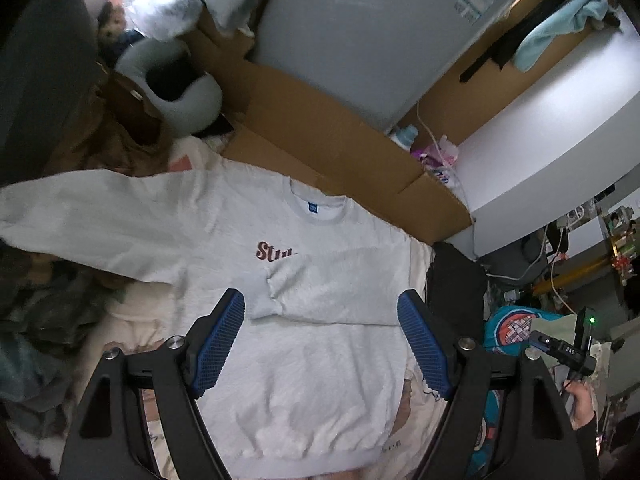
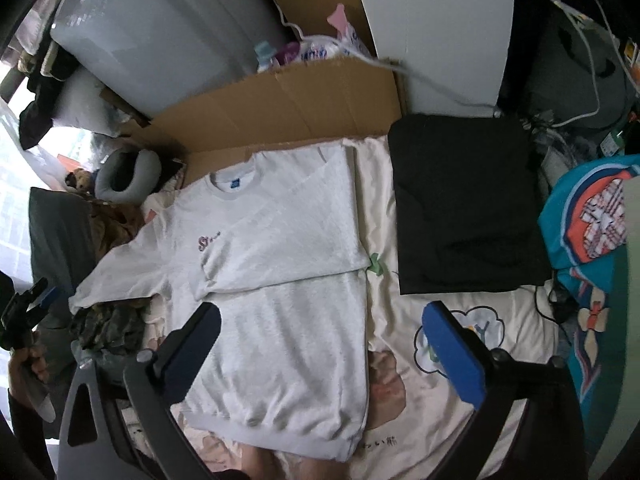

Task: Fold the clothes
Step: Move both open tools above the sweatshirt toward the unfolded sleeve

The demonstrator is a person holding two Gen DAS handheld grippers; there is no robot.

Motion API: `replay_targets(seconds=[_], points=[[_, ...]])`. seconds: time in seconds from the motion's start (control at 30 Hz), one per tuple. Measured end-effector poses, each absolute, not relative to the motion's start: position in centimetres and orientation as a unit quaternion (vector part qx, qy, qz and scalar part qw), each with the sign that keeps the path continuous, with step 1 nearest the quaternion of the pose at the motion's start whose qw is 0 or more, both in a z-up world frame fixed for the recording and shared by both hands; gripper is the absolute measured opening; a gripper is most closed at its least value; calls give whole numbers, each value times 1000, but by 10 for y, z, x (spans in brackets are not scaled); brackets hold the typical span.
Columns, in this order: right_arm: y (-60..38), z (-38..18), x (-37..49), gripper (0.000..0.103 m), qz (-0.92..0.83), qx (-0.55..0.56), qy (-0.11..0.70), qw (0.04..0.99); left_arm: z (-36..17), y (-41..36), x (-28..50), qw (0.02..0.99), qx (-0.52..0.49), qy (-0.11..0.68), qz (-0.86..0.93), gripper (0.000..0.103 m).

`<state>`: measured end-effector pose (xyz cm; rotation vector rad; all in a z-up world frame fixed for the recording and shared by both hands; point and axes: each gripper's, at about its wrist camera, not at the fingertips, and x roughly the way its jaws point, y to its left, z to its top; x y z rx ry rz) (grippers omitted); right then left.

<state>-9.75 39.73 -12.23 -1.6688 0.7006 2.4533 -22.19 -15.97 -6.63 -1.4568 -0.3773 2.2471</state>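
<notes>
The gray sweatshirt (image 1: pixel 304 344) is the thing to look at, and everything else sits around it. It lies flat on the cream bedsheet (image 2: pixel 440 408), front side up, with its neck pointing away toward the cardboard box (image 1: pixel 320 128) and its bottom band close to the person.

Left of the sweatshirt's body, one long sleeve (image 1: pixel 92 220) sticks out to the side, not folded yet. It runs sideways, across the way the body runs. The left gripper (image 1: pixel 320 344) hangs above the sweatshirt with its blue fingers (image 1: pixel 222 344) spread wide apart and nothing between them.

On the sweatshirt's chest, the other sleeve (image 2: pixel 280 240) is already folded in and lies across the red letters.

The right gripper (image 2: pixel 324 356) hangs above the sweatshirt's bottom right edge. Its fingers are spread wide too and hold nothing.

Right of the sweatshirt, a little apart, lies a folded black garment (image 2: pixel 468 208).

I think the loose sleeve comes next. It lies on the left hand's side, so the left gripper is the nearer one to grab it and bring it in over the chest.
</notes>
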Motion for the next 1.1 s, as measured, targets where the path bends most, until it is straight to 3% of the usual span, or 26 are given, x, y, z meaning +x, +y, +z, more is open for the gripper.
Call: replay_targets(seconds=[0.23,0.37,1.1], points=[[395,-78,-90,102,813,-532,234,35,-13,-201,-189,181,-513,-137,828,81],[390,-60,-85,102,816,-524,242,20,6,-221,-163,162,-513,-129,833,95],[352,-35,-47,102,821,-501,271,-27,54,-307,-78,42,-505,-117,854,96]])
